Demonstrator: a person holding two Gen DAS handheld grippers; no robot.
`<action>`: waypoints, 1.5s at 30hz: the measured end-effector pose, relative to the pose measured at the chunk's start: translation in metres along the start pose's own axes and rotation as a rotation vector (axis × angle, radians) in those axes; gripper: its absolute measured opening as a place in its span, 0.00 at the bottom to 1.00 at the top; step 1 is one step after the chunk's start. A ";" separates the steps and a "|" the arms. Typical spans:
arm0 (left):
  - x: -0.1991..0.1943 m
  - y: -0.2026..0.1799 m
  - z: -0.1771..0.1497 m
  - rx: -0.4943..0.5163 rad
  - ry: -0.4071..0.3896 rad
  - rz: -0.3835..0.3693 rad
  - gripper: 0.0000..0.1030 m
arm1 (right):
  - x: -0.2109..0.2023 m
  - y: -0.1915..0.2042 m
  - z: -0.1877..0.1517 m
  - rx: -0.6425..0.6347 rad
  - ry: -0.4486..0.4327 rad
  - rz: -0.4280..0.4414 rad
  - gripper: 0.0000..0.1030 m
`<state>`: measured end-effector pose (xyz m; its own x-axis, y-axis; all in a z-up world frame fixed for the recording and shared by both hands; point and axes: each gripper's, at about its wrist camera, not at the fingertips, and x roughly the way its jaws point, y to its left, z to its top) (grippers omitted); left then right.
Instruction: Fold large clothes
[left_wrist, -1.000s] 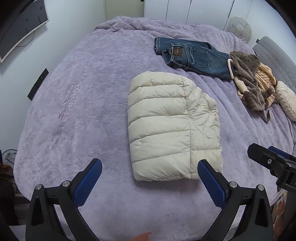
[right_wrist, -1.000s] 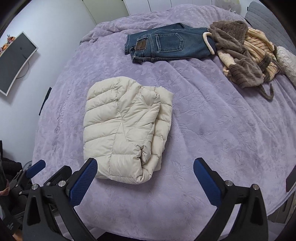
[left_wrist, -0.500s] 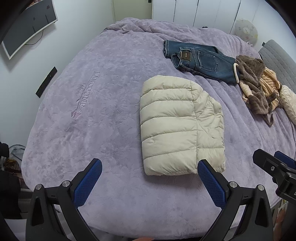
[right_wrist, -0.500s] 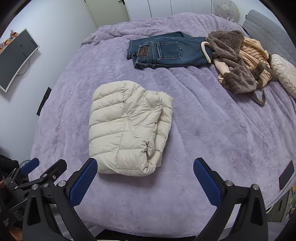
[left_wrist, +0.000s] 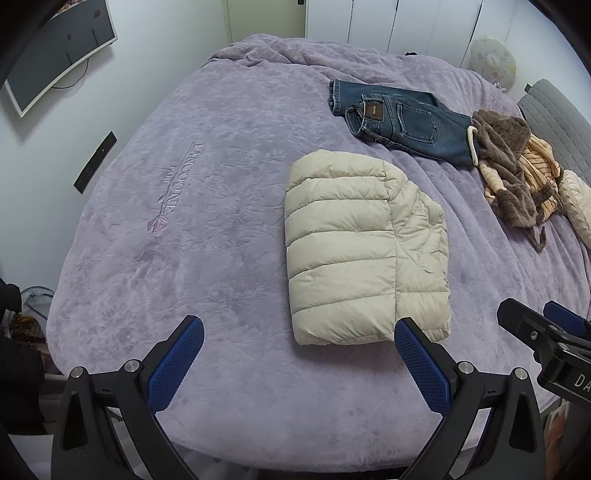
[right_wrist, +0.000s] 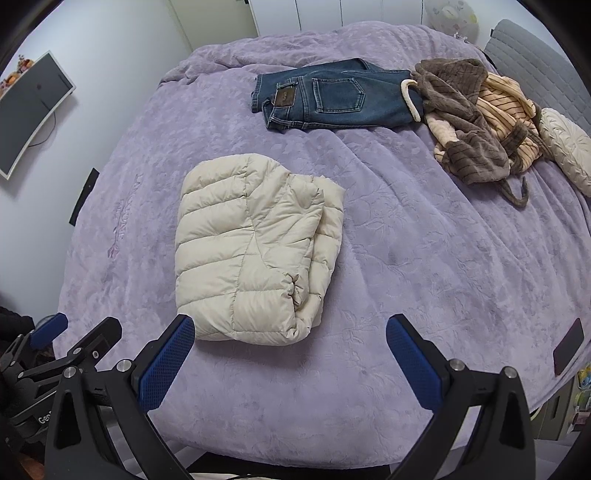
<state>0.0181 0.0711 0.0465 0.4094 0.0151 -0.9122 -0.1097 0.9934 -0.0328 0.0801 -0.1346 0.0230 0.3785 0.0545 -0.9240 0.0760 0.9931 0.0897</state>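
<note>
A cream puffer jacket (left_wrist: 364, 254) lies folded into a thick rectangle just right of the middle of the frame in the left wrist view, and left of middle in the right wrist view (right_wrist: 255, 254). It rests flat on a purple bedspread (left_wrist: 177, 258) that covers the whole bed, with its looser layered edges turned toward the right of the frame.

Above it, toward the upper right, a pair of blue jeans (left_wrist: 400, 123) lies folded, well apart from the jacket. A brown and striped robe (left_wrist: 517, 173) sits bunched at the right, touching the end of the jeans, with a cream cushion (left_wrist: 578, 206) just beside it at the frame edge.

The left gripper (left_wrist: 299, 360) fills the bottom of its frame, jaws spread wide and holding nothing, near the jacket's lower edge without touching it. The right gripper (right_wrist: 290, 360) is likewise wide open and empty at the bottom of its view. A dark monitor (left_wrist: 55, 59) hangs on the wall at the upper left.
</note>
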 end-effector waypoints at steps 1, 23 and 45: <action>0.000 0.000 0.000 -0.001 0.001 -0.001 1.00 | 0.000 0.000 0.000 0.000 -0.001 -0.001 1.00; 0.003 0.003 -0.001 -0.005 0.015 0.011 1.00 | 0.001 0.001 0.001 0.000 0.003 -0.001 1.00; 0.004 0.002 -0.001 -0.005 0.016 0.012 1.00 | 0.003 0.001 0.000 -0.003 0.007 0.000 1.00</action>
<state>0.0190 0.0732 0.0426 0.3938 0.0248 -0.9189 -0.1184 0.9927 -0.0240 0.0808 -0.1336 0.0204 0.3716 0.0553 -0.9267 0.0735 0.9933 0.0888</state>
